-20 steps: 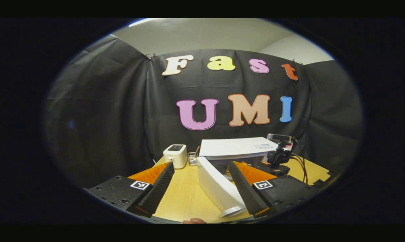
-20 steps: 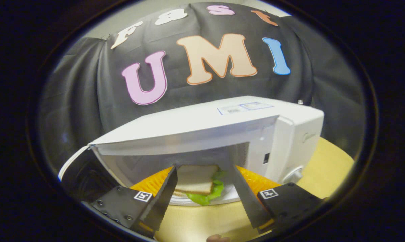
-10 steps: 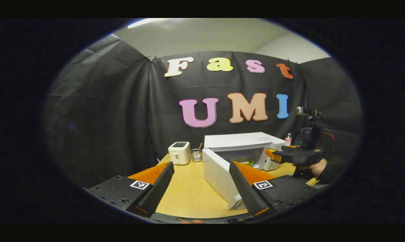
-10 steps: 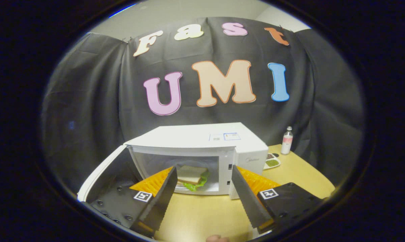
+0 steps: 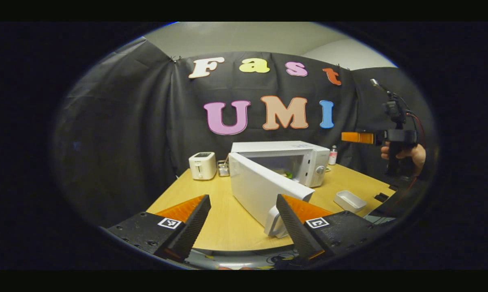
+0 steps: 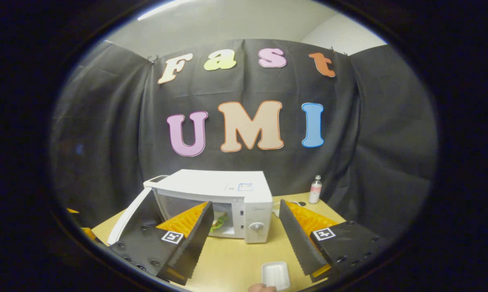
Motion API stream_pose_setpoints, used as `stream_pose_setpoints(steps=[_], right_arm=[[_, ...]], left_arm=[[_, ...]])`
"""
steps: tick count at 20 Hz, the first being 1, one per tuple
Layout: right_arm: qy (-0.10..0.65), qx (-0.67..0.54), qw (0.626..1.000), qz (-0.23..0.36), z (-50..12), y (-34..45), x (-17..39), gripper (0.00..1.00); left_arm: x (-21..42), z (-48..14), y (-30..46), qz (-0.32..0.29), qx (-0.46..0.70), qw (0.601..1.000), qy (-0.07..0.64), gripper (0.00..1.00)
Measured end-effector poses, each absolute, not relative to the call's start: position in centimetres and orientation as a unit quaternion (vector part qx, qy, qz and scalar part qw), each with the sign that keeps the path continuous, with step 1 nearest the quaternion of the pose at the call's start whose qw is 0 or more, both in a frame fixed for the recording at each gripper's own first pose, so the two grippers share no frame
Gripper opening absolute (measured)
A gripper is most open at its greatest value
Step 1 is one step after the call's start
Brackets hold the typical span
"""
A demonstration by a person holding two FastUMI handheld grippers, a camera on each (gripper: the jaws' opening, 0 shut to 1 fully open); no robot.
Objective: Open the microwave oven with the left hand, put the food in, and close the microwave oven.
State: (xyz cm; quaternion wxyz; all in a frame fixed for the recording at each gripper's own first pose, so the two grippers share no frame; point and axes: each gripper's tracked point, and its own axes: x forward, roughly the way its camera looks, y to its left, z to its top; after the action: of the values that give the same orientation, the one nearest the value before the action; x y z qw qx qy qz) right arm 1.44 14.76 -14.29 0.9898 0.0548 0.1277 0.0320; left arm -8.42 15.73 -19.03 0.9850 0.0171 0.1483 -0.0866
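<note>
1. Black cloth walls close in a booth around a light wooden table (image 5: pixel 223 219).
2. The white microwave oven (image 5: pixel 305 156) stands toward the far middle of the table, its door (image 5: pixel 264 190) swung wide open toward the near side.
3. In the right gripper view the microwave oven (image 6: pixel 227 188) shows its open cavity, with the food (image 6: pixel 219 221), a bit of green leaf and bread, inside it.
4. The left gripper (image 5: pixel 242 227) hangs over the near table edge with its fingers spread apart and nothing between them; the handle end of the door lies just beside its right finger.
5. The right gripper (image 6: pixel 244 239) is likewise released, fingers wide and empty, well back from the oven.
6. In the left gripper view that right gripper (image 5: pixel 359 137) is raised at the far right, gripped by a hand (image 5: pixel 410 153).
7. A white toaster (image 5: pixel 202 165) sits left of the oven; a small bottle (image 6: pixel 315 189) stands to its right.
8. A white tray (image 6: pixel 275 274) lies on the near table.
</note>
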Motion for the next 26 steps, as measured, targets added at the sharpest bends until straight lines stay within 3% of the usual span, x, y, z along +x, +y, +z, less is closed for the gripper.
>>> stream_pose_setpoints(steps=[1, 2, 3, 6, 9, 10, 11, 12, 14, 15, 16, 17, 19, 20, 22, 23, 26], right_arm=[[0.124, 0.051, 0.991, 0.028, -13.8, 14.0, 1.4, 0.92], [0.123, 0.054, 0.991, 0.023, -13.5, 13.3, 1.3, 0.92], [0.124, 0.062, 0.990, 0.020, -13.4, 12.8, 1.2, 0.92], [0.114, 0.057, 0.992, 0.008, -12.6, 10.8, 1.0, 0.92], [0.108, 0.036, 0.994, 0.010, -11.9, 9.6, 1.7, 0.92], [0.112, 0.030, 0.993, 0.012, -12.1, 9.1, 2.0, 0.99], [0.115, 0.028, 0.993, 0.016, -12.2, 8.7, 2.4, 0.99], [0.118, 0.028, 0.992, 0.020, -12.4, 8.4, 2.7, 0.92], [0.119, 0.027, 0.992, 0.022, -12.5, 7.6, 3.5, 0.92], [0.119, 0.026, 0.992, 0.023, -12.6, 7.2, 3.8, 0.99], [0.122, 0.027, 0.992, 0.028, -12.8, 7.1, 4.2, 0.99], [0.125, 0.029, 0.991, 0.032, -13.1, 6.9, 4.5, 0.92], [0.132, 0.032, 0.990, 0.035, -13.6, 6.4, 5.1, 0.92], [0.133, 0.035, 0.990, 0.035, -13.7, 6.1, 5.4, 0.99], [0.133, 0.037, 0.990, 0.037, -14.1, 5.4, 5.8, 0.99], [0.138, 0.036, 0.989, 0.036, -14.7, 4.9, 6.0, 0.92], [0.145, 0.046, 0.988, 0.029, -15.4, 3.5, 6.5, 0.92]], left_arm=[[-8.3, -19.7, 16.0, -0.078, 0.011, 0.985, 0.156, 0.92], [-8.3, -20.7, 16.4, -0.068, 0.012, 0.983, 0.170, 0.82], [-8.5, -21.5, 16.5, -0.065, 0.013, 0.981, 0.182, 0.55], [-7.8, -23.7, 17.5, -0.034, 0.036, 0.979, 0.197, 0.00], [-7.8, -27.0, 16.0, -0.047, 0.076, 0.969, 0.231, 0.00], [-7.7, -27.5, 15.6, -0.053, 0.089, 0.967, 0.233, 0.00], [-7.5, -27.8, 15.2, -0.057, 0.100, 0.966, 0.233, 0.00], [-7.4, -28.0, 14.9, -0.056, 0.108, 0.964, 0.237, 0.00], [-7.2, -28.1, 14.1, -0.054, 0.104, 0.964, 0.240, 0.00], [-6.9, -28.1, 13.8, -0.046, 0.106, 0.964, 0.241, 0.00], [-6.7, -28.3, 13.5, -0.044, 0.105, 0.963, 0.243, 0.00], [-6.7, -28.4, 13.0, -0.042, 0.103, 0.963, 0.245, 0.00], [-6.2, -28.3, 11.8, -0.040, 0.101, 0.963, 0.248, 0.00], [-6.0, -28.2, 11.2, -0.042, 0.101, 0.963, 0.247, 0.00], [-5.3, -28.1, 9.8, -0.046, 0.109, 0.962, 0.247, 0.00], [-5.1, -28.1, 9.2, -0.047, 0.114, 0.961, 0.246, 0.00], [-4.2, -27.7, 6.9, -0.058, 0.116, 0.961, 0.242, 0.00]])
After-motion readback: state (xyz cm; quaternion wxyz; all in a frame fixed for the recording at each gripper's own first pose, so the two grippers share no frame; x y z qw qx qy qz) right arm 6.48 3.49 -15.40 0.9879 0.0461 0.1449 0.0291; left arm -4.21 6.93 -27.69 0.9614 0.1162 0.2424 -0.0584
